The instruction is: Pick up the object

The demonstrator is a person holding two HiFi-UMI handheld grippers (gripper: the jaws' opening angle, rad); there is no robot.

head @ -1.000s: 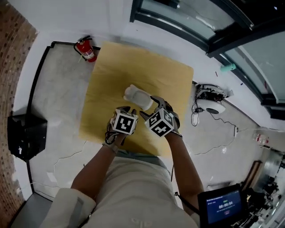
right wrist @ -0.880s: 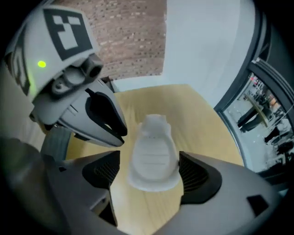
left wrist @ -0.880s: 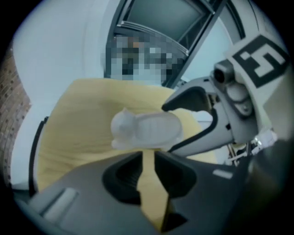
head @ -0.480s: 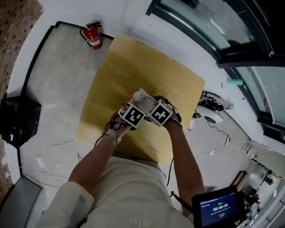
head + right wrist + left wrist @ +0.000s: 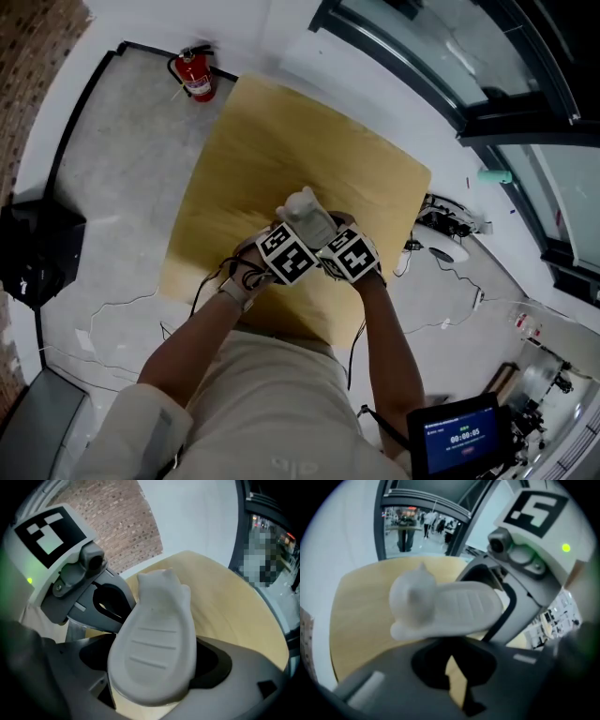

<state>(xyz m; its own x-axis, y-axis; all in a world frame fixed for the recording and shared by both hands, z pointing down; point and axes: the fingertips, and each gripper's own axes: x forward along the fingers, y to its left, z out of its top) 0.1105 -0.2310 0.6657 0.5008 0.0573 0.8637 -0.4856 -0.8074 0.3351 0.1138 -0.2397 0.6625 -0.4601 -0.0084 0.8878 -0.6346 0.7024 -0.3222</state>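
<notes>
Person: bare forearms [image 5: 192, 342] and a pale shirt fill the near edge of the head view.
Screen: a small blue display [image 5: 459, 439] at the person's right; its digits are too small to read.
Left tool [image 5: 454, 686]: jaws drawn almost together with only a thin slit between them, and nothing in it.
Right tool [image 5: 154, 679]: clenched on the broad end of the white object [image 5: 154, 644].
White object: ribbed with three shallow lines. Its knobbed end points away from the person, over the middle of the table and just past both marker cubes. Bare table shows under it in the right gripper view.
Markings: each cube carries black-and-white square patterns. No brand or word can be read.
Table [image 5: 272, 131]: plain yellow wooden top.
Floor: pale grey, with thin cables trailing across it. A black box [image 5: 33, 258] sits off to the left and a white round device [image 5: 442, 229] lies just past the table's right edge.
Far side: a red fire extinguisher [image 5: 195, 77] by a white wall, brick [image 5: 28, 56] at the left, dark-framed glazing [image 5: 469, 56] at the right.
Change: a second ago the object lay flat on the table ahead of both tools. Half a second ago the cubes crowded over it. Now they sit nearer the person.
</notes>
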